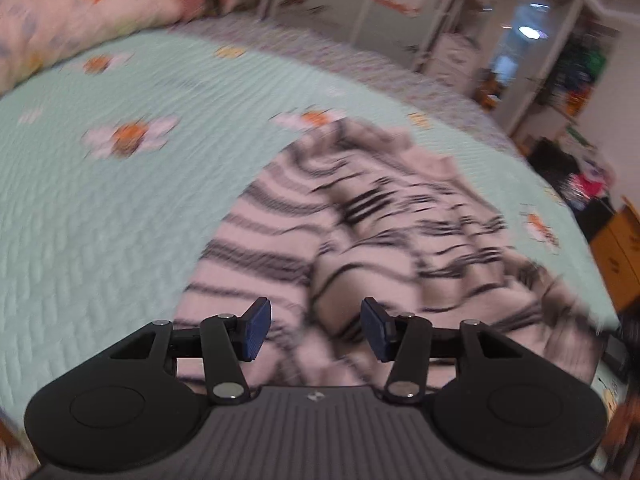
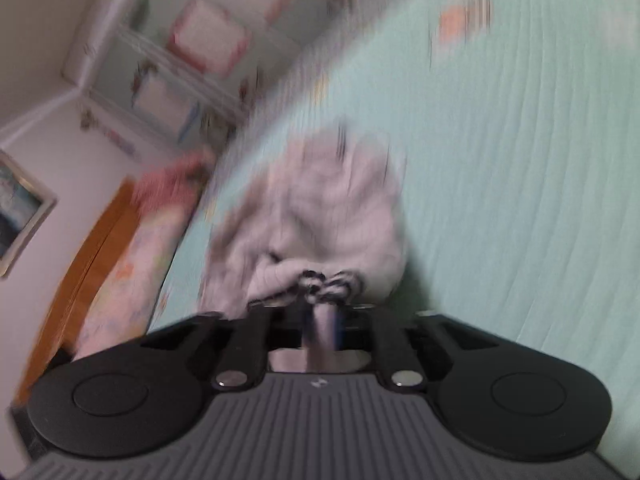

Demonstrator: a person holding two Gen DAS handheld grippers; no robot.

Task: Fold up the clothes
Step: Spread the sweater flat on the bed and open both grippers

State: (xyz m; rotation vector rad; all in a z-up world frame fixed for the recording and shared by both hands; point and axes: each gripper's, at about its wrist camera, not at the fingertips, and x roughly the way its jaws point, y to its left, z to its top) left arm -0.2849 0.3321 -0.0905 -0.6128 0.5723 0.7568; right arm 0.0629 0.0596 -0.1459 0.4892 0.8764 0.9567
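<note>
A pink garment with dark stripes lies crumpled on the mint-green quilted bedspread. My left gripper hovers over its near edge, open, with its blue pads apart and nothing pinched between them. In the right wrist view, which is badly blurred, my right gripper is shut on a bunched fold of the striped garment, and the cloth trails away from the jaws over the bedspread.
A flowered pillow lies at the head of the bed and shows again as the pillow beside a wooden headboard. White wardrobes stand past the far edge. A wooden cabinet is at the right.
</note>
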